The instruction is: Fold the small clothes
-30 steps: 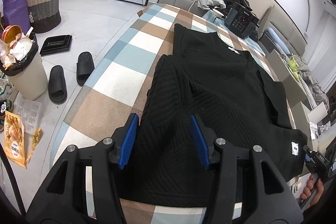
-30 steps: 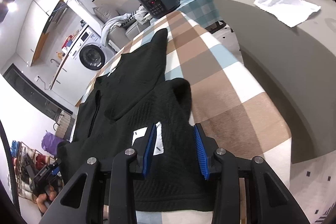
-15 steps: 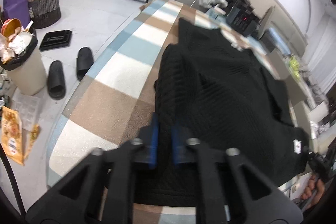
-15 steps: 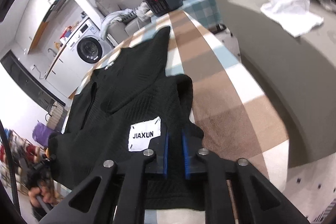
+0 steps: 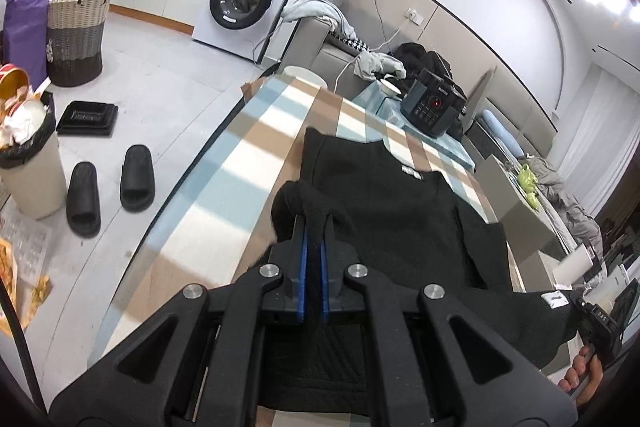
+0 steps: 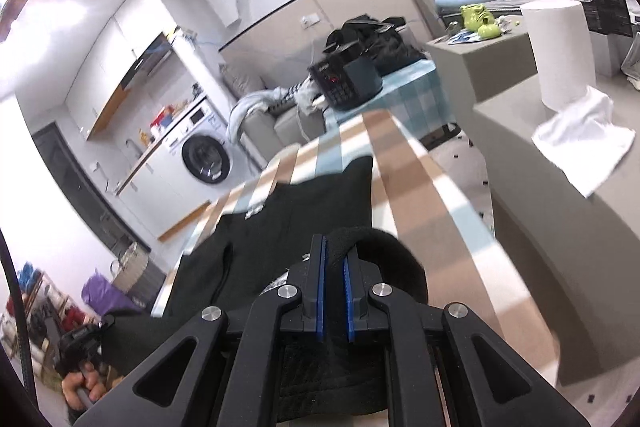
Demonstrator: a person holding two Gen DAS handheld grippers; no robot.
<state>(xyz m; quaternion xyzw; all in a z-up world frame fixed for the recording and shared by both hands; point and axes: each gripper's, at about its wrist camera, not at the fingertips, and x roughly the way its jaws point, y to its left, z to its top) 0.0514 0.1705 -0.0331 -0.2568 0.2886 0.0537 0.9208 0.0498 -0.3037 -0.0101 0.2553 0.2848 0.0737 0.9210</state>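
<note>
A black knit sweater [image 5: 384, 211] lies on a checked brown, blue and white table [image 5: 224, 195]. My left gripper [image 5: 314, 227] is shut on the sweater's near hem at the left side and holds it raised, so the cloth drapes over the tips. My right gripper [image 6: 335, 247] is shut on the near hem at the right side of the sweater [image 6: 288, 227], also lifted above the table [image 6: 420, 195]. The far part of the sweater with its white neck label [image 5: 410, 171] still lies flat. The other gripper shows at the right edge of the left wrist view [image 5: 600, 319].
A black appliance [image 5: 434, 105] stands at the table's far end. A grey counter [image 6: 560, 187] with a paper roll [image 6: 564, 55] and white cloth is to the right. On the floor at left are slippers [image 5: 110, 187], a bin [image 5: 30, 163] and a basket [image 5: 76, 35].
Both grippers closed on the sweater's near hem, one at each side, and lifted it up off the table; the near part now hangs from the tips.
</note>
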